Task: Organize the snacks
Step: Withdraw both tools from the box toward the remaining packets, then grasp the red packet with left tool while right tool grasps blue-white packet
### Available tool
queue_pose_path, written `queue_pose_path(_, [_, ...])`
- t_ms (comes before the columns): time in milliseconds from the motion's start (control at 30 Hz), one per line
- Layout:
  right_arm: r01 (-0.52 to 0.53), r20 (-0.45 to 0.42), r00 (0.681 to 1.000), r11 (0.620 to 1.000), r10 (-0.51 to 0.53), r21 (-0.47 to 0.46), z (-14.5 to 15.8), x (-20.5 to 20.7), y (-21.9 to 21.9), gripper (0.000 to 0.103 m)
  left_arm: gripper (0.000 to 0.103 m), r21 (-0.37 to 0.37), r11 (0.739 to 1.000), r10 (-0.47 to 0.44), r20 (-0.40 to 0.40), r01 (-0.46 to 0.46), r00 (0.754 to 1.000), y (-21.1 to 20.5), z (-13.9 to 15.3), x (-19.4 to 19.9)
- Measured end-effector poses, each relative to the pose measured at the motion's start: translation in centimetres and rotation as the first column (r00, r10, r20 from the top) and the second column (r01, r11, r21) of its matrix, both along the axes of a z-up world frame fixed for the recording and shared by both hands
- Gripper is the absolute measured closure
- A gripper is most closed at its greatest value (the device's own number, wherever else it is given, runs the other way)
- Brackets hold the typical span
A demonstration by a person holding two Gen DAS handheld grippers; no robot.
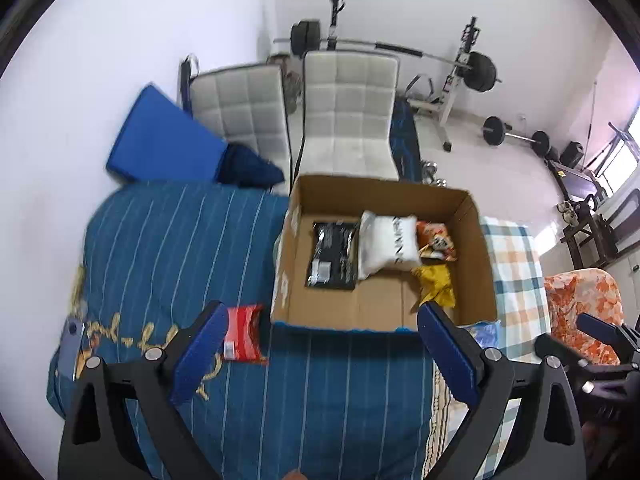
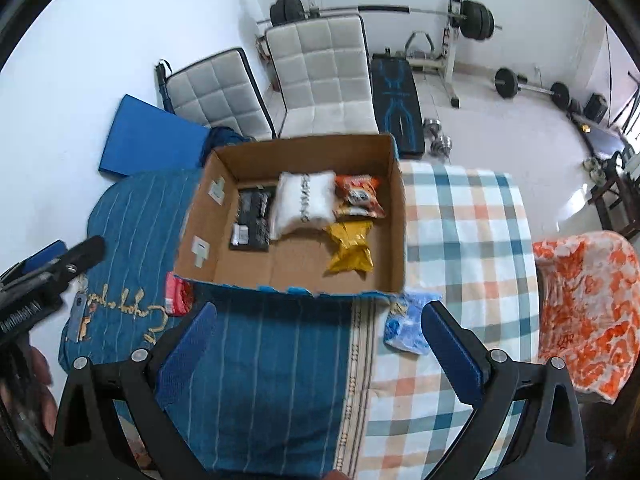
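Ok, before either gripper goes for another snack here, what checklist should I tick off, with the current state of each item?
1. Left gripper jaws open and empty: ok.
2. Right gripper jaws open and empty: ok.
3. Cardboard box open on top, with bare floor free at its near side: ok.
4. Snacks left outside: not ok. The red packet lies by the box's near left corner, the blue packet by its near right corner.
5. Packets already inside, black, white, orange and yellow, lying settled: ok.
6. Right jaws lined up on the blue packet: not ok, it sits beside the right finger rather than between the two.
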State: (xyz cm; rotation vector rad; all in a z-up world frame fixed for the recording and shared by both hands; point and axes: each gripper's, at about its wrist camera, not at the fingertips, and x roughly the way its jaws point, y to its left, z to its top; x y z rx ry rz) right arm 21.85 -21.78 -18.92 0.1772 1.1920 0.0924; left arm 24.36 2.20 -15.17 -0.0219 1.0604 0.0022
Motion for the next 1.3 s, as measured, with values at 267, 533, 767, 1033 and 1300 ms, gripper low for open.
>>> queue_pose_path(267, [0.047,-0.251,0.965,0.992,-0.076,-0.118,-11.4,1.5,-7.0,0.000,0.006,0.038,0.994,0.105,-0.137,-0.101,0.985,4.8,-6.4,0.2])
queue_pose_path(533, [0.226,-0.470,0.855,0.973,-0.219,-0.041,-23.3,2.6,-12.0,0.000,0.006,0.019,0.977,0.208,-0.313,-0.213,0.927,8.5,-13.9,0.0])
queue_pose_path(767, [0.253,-0.503,0.829,0.966,-0.244,-0.052,-27.7,3.6,-10.5,0.004,0.006,-0.006,0.948,0.281,-0.452,-0.317,0.847,12.3,-20.9,1.1])
queue_pose_path(1033, [0.291,-0.529,0.801,0.955,-0.279,-0.063,-29.3,2.9,-10.6,0.042,0.006,0.031,0.948,0.286,-0.518,-0.317,0.806,14.4,-27.5,4.6])
queue_pose_path(1300, [0.238,-0.562,0.792,0.968,-0.237,-0.073,-28.8,0.3,-9.9,0.048,0.028,-0.039,0.939,0.259,-0.576,-0.342,0.776,16.2,-31.4,5.3])
